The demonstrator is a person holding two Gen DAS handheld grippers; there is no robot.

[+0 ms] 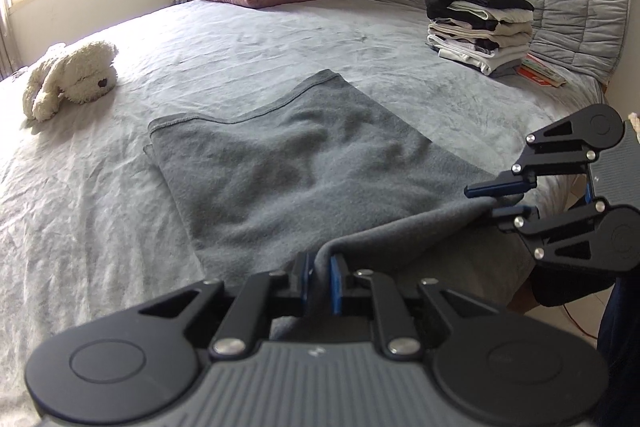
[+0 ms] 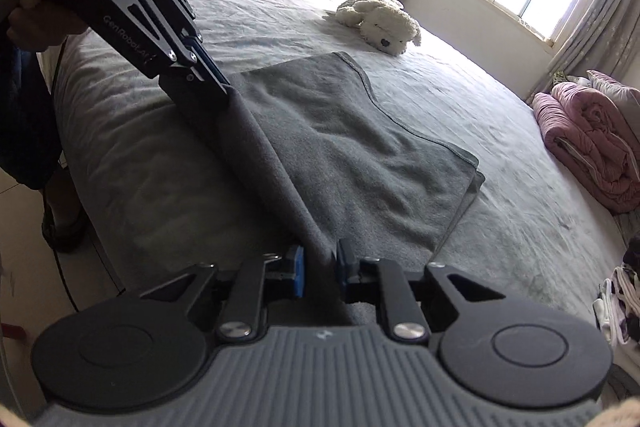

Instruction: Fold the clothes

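I had both the left gripper [image 1: 322,273] and right gripper [image 2: 320,269] pinched on the near edge of the gray cloth [image 1: 288,163], already folded once, with another fold left before it could join the stack of folded clothes [image 1: 480,23].

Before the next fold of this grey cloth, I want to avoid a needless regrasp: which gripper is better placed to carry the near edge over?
Neither alone. The left gripper and right gripper each pinch one end of the near edge of the grey cloth, lifted off the bed. Probably both should move together.
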